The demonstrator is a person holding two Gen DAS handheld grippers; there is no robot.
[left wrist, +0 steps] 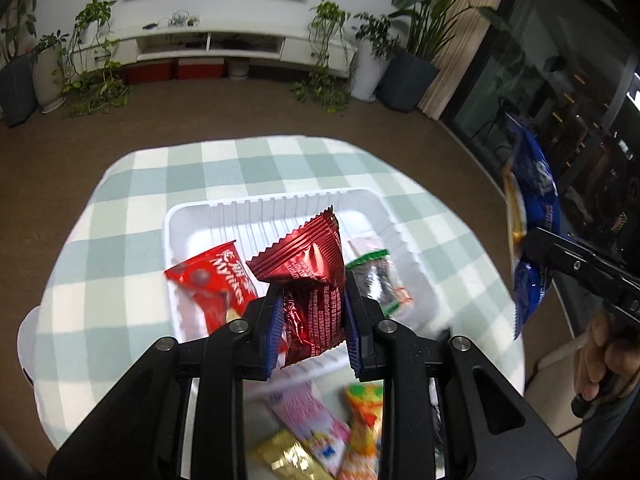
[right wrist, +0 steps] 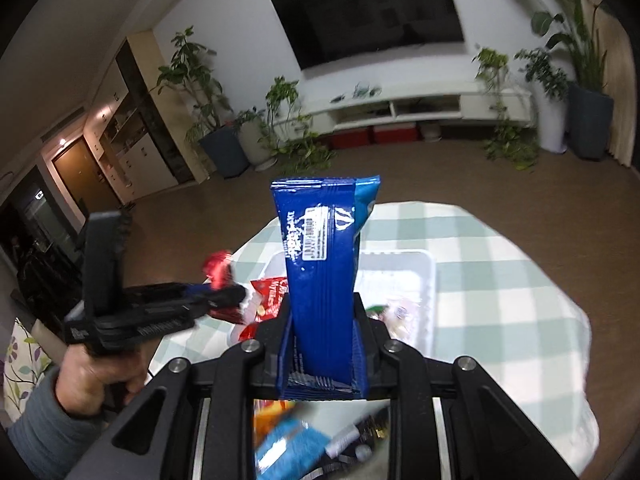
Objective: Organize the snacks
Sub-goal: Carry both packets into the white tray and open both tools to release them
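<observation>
Green-and-white checked cloth covers the round table [left wrist: 120,208], and beyond it lie brown floor, potted plants and a low white media unit under a dark wall screen [right wrist: 368,20].

Near the middle of the table sits a white ribbed tray [left wrist: 176,224]. Inside it, on the left, lies a bright red snack packet [left wrist: 208,284] with its long axis running from far left toward the near right; on the right lies a clear packet with green trim [left wrist: 380,280], its length running near to far. Nearer than the tray, blurred between the gripper's arms, are a pink packet [left wrist: 308,420], a gold one [left wrist: 288,460] and an orange-yellow one [left wrist: 364,432].

The left gripper [left wrist: 312,316] is clamped on a dark red foil packet [left wrist: 308,280], held above the tray. The packet stands roughly upright between the blue pads, its crimped top edge pointing up and away and tilted toward the right, its lower end hanging below the fingers.

The right gripper [right wrist: 324,344] is clamped on a blue snack packet [right wrist: 320,272], held above the near edge of the table. Its long axis runs straight up and away from the fingers, crimped end on top, barcode side facing the camera.

In the right wrist view a hand [right wrist: 92,376] in a grey sleeve grips the left tool's handle.
</observation>
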